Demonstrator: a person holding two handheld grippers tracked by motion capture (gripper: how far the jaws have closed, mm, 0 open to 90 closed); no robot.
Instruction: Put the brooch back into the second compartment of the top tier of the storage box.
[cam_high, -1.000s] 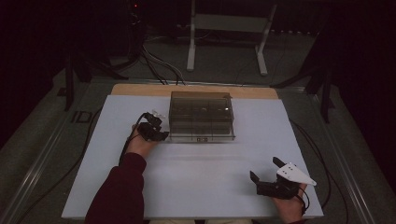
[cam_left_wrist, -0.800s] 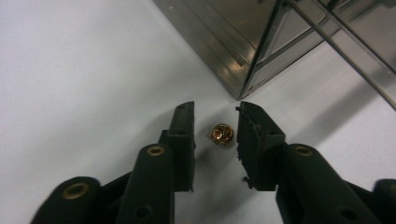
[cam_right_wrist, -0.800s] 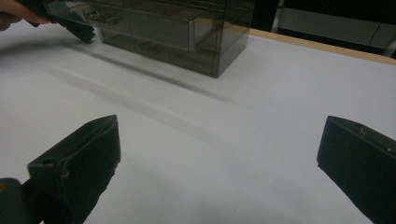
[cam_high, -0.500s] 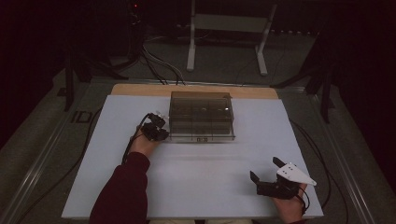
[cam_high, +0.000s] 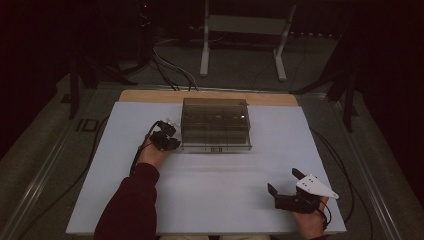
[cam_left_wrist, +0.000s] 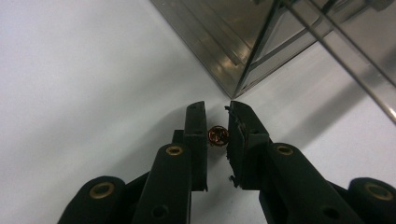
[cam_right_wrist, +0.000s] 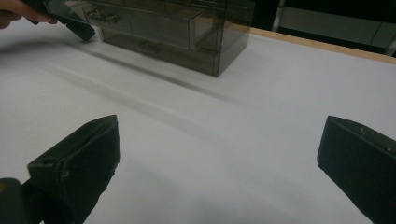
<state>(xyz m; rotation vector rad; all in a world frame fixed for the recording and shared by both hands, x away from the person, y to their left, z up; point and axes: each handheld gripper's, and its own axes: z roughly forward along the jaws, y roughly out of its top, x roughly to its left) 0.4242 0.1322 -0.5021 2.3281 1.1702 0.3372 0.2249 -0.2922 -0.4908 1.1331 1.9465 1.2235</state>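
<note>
My left gripper (cam_high: 165, 138) lies on the white tabletop (cam_high: 215, 200) at the front left corner of a smoked clear drawer box (cam_high: 215, 123). In the left gripper view its jaws (cam_left_wrist: 217, 112) are shut on a small round brass-coloured part (cam_left_wrist: 217, 136), just short of the box corner (cam_left_wrist: 233, 70). My right gripper (cam_high: 284, 181) rests near the table's front right edge, grey plate on top. Its jaws (cam_right_wrist: 224, 144) stand wide open over bare table with nothing between them. The box (cam_right_wrist: 187, 28) and the left gripper (cam_right_wrist: 77, 29) show farther off in the right gripper view.
A wooden strip (cam_high: 150, 96) runs along the table's far edge behind the box. Cables (cam_high: 95, 155) trail off the left side, another one (cam_high: 345, 165) off the right. A white stand (cam_high: 240, 30) is on the floor beyond. A dark red sleeve (cam_high: 130, 210) reaches in at the bottom left.
</note>
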